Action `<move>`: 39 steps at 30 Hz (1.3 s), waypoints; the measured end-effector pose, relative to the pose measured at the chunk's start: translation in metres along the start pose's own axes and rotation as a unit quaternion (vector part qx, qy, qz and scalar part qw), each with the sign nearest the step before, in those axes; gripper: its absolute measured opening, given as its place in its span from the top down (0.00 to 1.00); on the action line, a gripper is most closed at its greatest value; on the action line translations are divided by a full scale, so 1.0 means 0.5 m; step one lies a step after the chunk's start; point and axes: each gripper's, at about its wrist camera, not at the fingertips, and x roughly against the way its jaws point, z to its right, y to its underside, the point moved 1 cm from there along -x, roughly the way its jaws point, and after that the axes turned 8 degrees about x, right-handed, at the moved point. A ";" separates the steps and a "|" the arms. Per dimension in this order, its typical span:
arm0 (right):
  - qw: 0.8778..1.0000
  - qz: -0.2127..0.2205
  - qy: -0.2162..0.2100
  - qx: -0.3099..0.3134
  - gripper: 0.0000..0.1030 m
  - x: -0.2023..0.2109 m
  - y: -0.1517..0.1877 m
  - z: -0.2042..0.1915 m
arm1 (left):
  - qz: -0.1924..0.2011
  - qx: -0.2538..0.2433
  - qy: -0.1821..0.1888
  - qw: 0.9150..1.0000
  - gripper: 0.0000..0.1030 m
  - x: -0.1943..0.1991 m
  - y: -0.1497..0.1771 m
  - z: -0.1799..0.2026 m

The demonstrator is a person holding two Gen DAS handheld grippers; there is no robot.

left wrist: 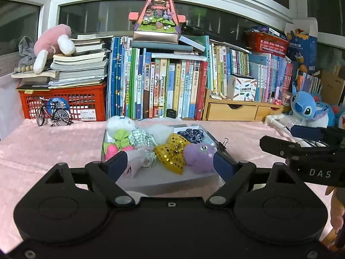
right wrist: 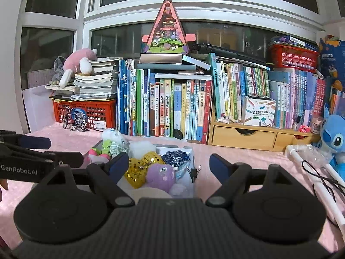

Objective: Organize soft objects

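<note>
Pink cloth covers the worktop [left wrist: 54, 142], and a shallow white tray [left wrist: 172, 181] sits in its middle, packed with soft things. At the tray's near edge lies a purple plush [left wrist: 198, 155], touching a gold sequinned bow [left wrist: 172, 151] on its left. Further left in the tray are a checked cloth [left wrist: 143, 140] and a green-and-pink toy [left wrist: 117, 143]; a dark patterned pouch [left wrist: 192, 133] lies toward the tray's far side. A black binder clip [right wrist: 194, 171] grips the tray's right rim. Left claw [left wrist: 170, 165] hangs before the tray, spread wide and holding nothing. Right claw [right wrist: 169, 166] hovers at the tray's right side, equally spread and bare.
</note>
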 end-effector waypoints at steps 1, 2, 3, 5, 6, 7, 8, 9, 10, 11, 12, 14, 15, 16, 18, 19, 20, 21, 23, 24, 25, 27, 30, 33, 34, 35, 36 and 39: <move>1.000 0.001 0.002 0.001 0.14 0.004 0.005 -0.001 | 0.000 0.001 -0.002 1.000 0.17 0.003 0.005 -0.001; 1.000 0.002 0.004 0.001 0.14 0.008 0.010 -0.003 | 0.000 0.003 -0.004 1.000 0.17 0.005 0.010 -0.002; 1.000 0.004 0.006 0.001 0.14 0.012 0.015 -0.004 | 0.000 0.005 -0.007 1.000 0.17 0.008 0.017 -0.001; 1.000 0.007 0.007 0.001 0.14 0.019 0.023 -0.009 | -0.004 0.010 -0.008 1.000 0.17 0.011 0.029 -0.003; 1.000 0.008 0.008 0.001 0.14 0.022 0.027 -0.011 | -0.005 0.013 -0.008 1.000 0.17 0.012 0.035 -0.004; 1.000 0.010 0.009 0.000 0.14 0.024 0.031 -0.014 | -0.006 0.015 -0.008 1.000 0.17 0.013 0.042 -0.005; 1.000 0.011 0.009 0.000 0.14 0.027 0.035 -0.016 | -0.006 0.017 -0.009 1.000 0.17 0.014 0.047 -0.005; 1.000 0.011 0.008 0.001 0.14 0.028 0.038 -0.018 | -0.005 0.018 -0.010 1.000 0.17 0.016 0.051 -0.006; 1.000 0.013 0.009 0.002 0.13 0.031 0.042 -0.022 | -0.005 0.018 -0.012 1.000 0.17 0.018 0.057 -0.007; 1.000 0.014 0.010 0.003 0.13 0.034 0.046 -0.025 | -0.004 0.017 -0.012 1.000 0.17 0.020 0.062 -0.008; 1.000 0.015 0.010 0.005 0.13 0.036 0.049 -0.028 | -0.003 0.016 -0.013 1.000 0.17 0.021 0.066 -0.009; 1.000 0.018 0.012 0.007 0.13 0.041 0.058 -0.034 | 0.002 0.012 -0.018 1.000 0.17 0.028 0.076 -0.010; 1.000 0.018 0.012 0.007 0.13 0.043 0.063 -0.037 | 0.004 0.010 -0.020 1.000 0.17 0.032 0.081 -0.011; 1.000 0.018 0.012 0.007 0.12 0.044 0.066 -0.040 | 0.007 0.009 -0.023 1.000 0.16 0.036 0.088 -0.012; 1.000 0.020 0.013 0.005 0.11 0.048 0.077 -0.048 | 0.010 0.007 -0.025 1.000 0.16 0.043 0.098 -0.016; 1.000 0.020 0.013 0.005 0.10 0.050 0.081 -0.052 | 0.010 0.008 -0.027 1.000 0.16 0.046 0.105 -0.017; 1.000 0.019 0.014 0.006 0.10 0.051 0.086 -0.056 | 0.009 0.007 -0.028 1.000 0.16 0.049 0.112 -0.020; 1.000 0.019 0.014 0.008 0.10 0.053 0.090 -0.060 | 0.009 0.007 -0.029 1.000 0.16 0.052 0.117 -0.021; 1.000 0.020 0.015 0.012 0.10 0.056 0.099 -0.068 | 0.008 0.009 -0.036 0.999 0.16 0.056 0.129 -0.026; 1.000 0.020 0.016 0.013 0.10 0.058 0.103 -0.072 | 0.008 0.011 -0.039 0.999 0.16 0.059 0.135 -0.030; 1.000 0.019 0.017 0.015 0.10 0.059 0.108 -0.075 | 0.008 0.013 -0.041 0.999 0.16 0.061 0.141 -0.035; 1.000 0.017 0.019 0.016 0.09 0.062 0.119 -0.081 | 0.005 0.019 -0.048 0.999 0.16 0.064 0.154 -0.043; 1.000 0.014 0.017 0.015 0.08 0.064 0.139 -0.089 | -0.004 0.023 -0.055 0.998 0.16 0.066 0.173 -0.054; 1.000 0.002 0.020 0.019 0.07 0.062 0.160 -0.099 | -0.007 0.018 -0.066 0.998 0.16 0.066 0.194 -0.061; 1.000 -0.003 0.021 0.020 0.07 0.060 0.166 -0.101 | -0.008 0.016 -0.071 0.997 0.16 0.065 0.200 -0.063; 1.000 -0.008 0.020 0.019 0.07 0.059 0.173 -0.103 | -0.009 0.016 -0.075 0.997 0.16 0.065 0.207 -0.065; 1.000 -0.013 0.018 0.018 0.07 0.058 0.180 -0.104 | -0.010 0.018 -0.078 0.997 0.16 0.064 0.213 -0.067; 0.999 -0.029 0.013 0.008 0.07 0.051 0.199 -0.107 | -0.016 0.027 -0.085 0.996 0.15 0.060 0.231 -0.074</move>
